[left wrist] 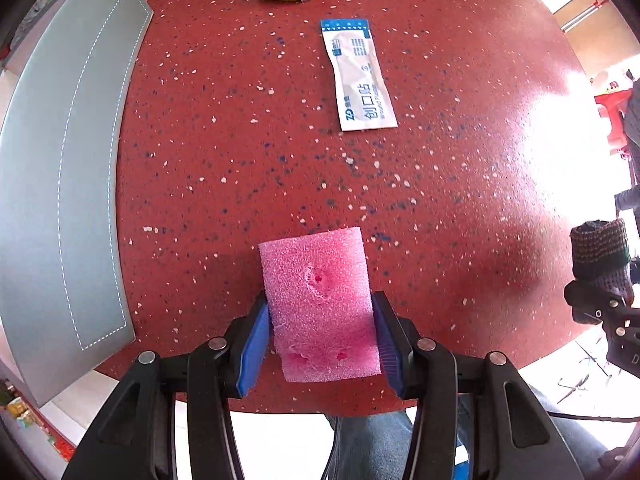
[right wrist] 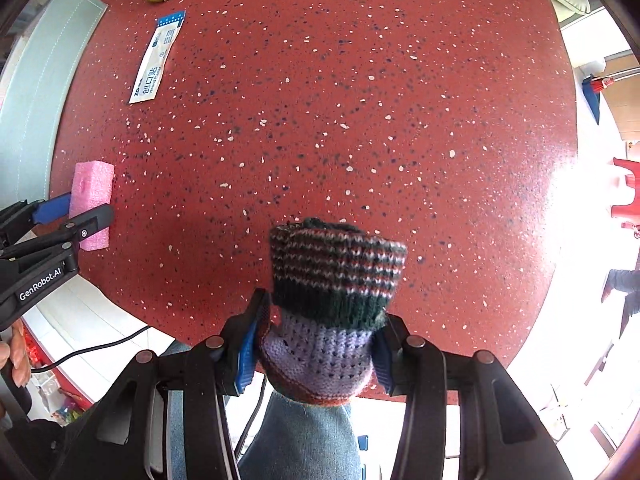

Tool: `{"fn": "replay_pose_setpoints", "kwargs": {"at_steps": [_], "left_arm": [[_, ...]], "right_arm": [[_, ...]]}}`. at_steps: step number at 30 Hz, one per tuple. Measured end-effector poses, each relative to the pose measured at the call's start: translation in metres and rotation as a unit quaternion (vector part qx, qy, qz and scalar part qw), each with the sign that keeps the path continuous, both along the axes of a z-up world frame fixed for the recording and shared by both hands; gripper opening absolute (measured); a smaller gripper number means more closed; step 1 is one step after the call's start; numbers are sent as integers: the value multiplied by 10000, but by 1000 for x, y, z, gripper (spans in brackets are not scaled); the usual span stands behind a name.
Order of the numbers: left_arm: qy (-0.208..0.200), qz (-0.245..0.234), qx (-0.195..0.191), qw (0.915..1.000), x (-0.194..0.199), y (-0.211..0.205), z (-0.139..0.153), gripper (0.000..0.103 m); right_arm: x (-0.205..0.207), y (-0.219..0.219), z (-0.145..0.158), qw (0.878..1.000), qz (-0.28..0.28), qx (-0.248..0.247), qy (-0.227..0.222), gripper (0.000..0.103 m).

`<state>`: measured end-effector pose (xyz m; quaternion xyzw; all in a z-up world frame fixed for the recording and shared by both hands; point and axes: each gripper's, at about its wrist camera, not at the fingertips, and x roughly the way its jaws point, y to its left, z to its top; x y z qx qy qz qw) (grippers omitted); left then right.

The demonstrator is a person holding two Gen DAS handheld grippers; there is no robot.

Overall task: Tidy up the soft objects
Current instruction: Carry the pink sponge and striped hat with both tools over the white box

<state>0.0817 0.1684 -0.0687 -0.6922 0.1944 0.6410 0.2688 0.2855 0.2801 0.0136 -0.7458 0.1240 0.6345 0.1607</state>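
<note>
Handling looks easy for both items: the pink foam block (left wrist: pixel 320 304) appears light and compressible, already dented and torn in spots, so a gentle squeeze across its side faces suits it; the knitted striped piece (right wrist: pixel 334 304) is limp and stretchy, best pinched at its thicker lilac band. The left gripper (left wrist: pixel 320 340) is closed on the foam's lower half, the block projecting forward above the red speckled table (left wrist: pixel 240 160). The right gripper (right wrist: pixel 318 344) is closed on the knit's lilac section, the striped cuff protruding ahead. A plaster packet (left wrist: pixel 360 76) lies well beyond the foam.
</note>
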Motion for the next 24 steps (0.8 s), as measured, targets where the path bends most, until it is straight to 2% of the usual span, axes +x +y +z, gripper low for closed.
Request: {"fn": "replay_pose_setpoints", "kwargs": {"at_steps": [3, 5, 8, 10, 13, 18, 20, 24], "left_arm": [[-26, -158, 31, 9999, 14, -3, 3, 51], [-2, -254, 98, 9996, 45, -30, 2, 51], [29, -402, 167, 9990, 56, -29, 13, 51], [46, -485, 228, 9986, 61, -29, 20, 51], [83, -624, 349, 9974, 55, -38, 20, 51], [208, -823, 498, 9951, 54, -29, 32, 51], [241, -838, 545, 9947, 59, -29, 41, 51], [285, -826, 614, 9943, 52, -29, 50, 51]], "right_arm": [[6, -8, 7, 10000, 24, 39, -22, 50], [5, -13, 9, 10000, 30, 37, -34, 50], [7, -15, 13, 10000, -35, -4, -22, 50], [-7, -8, 16, 10000, -81, -13, 1, 50], [-20, -5, 27, 9999, -129, 8, 84, 50], [-21, 9, 47, 9995, -194, 53, 229, 50], [-12, 16, 56, 9994, -182, 77, 280, 50], [-28, 20, 73, 9992, -29, 160, 355, 50]]}}
